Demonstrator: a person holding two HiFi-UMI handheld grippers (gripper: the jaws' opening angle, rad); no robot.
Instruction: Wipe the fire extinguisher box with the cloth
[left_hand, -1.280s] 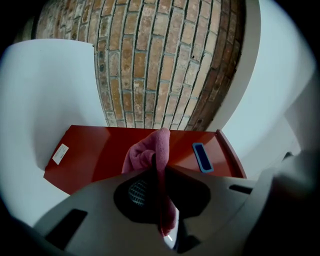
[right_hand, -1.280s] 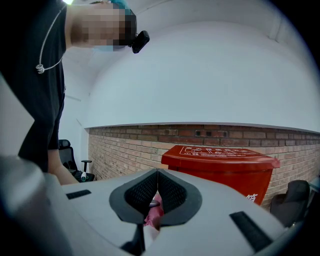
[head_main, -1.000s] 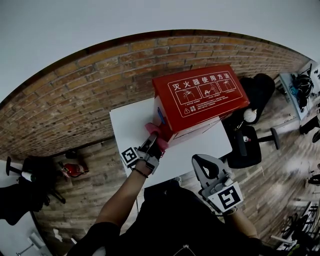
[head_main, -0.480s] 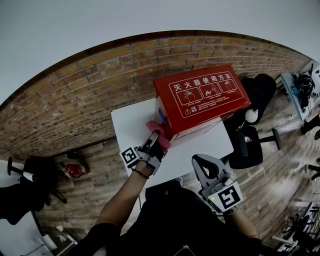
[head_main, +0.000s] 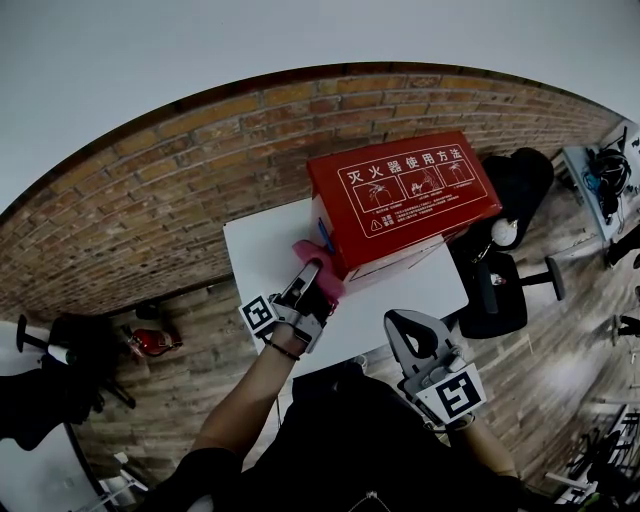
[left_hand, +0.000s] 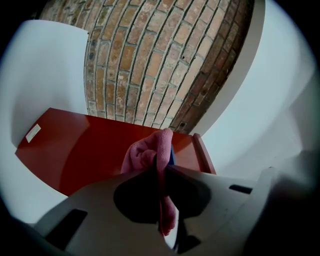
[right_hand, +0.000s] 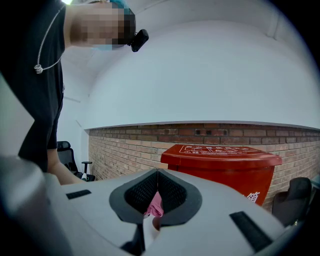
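Jaws of left gripper (left_hand: 161, 169) pinched tight on pink cloth (left_hand: 145, 152). The cloth has a soft, fleecy nap. It is bunched into rounded folds above the tips, and a thin tail hangs down between the jaws. The bunched end presses against the end face of the fire extinguisher box (head_main: 410, 190), near its corner.

The box is rectangular with a smooth, glossy red surface. Its lid overhangs slightly and carries white line diagrams and characters. It stands on a flat white table (head_main: 262, 250) set against a rough brick wall (head_main: 150, 200).

Right gripper (right_hand: 157, 172): jaws closed tip to tip with nothing held, dark ribbed pads behind them. It is held low, short of the table's near edge and well apart from the box.
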